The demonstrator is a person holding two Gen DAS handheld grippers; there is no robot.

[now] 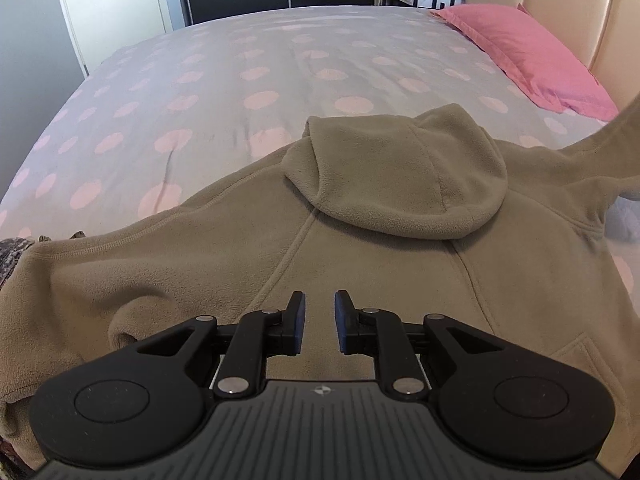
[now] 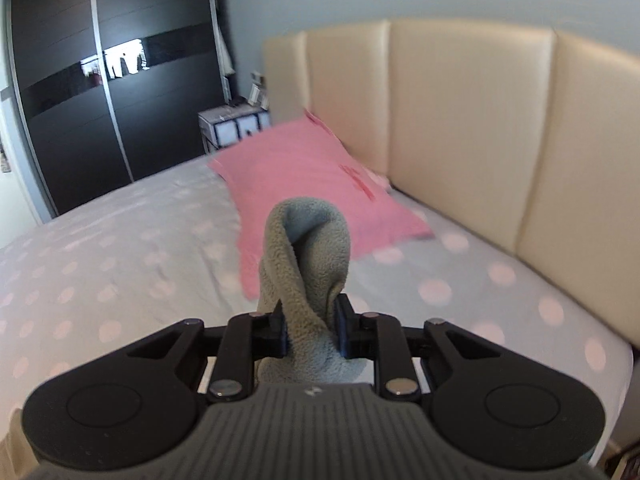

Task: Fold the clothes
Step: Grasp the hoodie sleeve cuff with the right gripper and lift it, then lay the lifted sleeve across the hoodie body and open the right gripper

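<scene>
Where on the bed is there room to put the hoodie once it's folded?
The wide dotted sheet between the hoodie, the pillow and the far edge is bare. The near side is crowded: the hoodie is spread there, its sleeve clamped in the right gripper. The left gripper hovers open.

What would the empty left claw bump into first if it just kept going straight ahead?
Most likely the olive fleece hoodie: the open left claw hangs above its back panel, aimed toward the hood. Its height above the fabric is hard to judge.
</scene>
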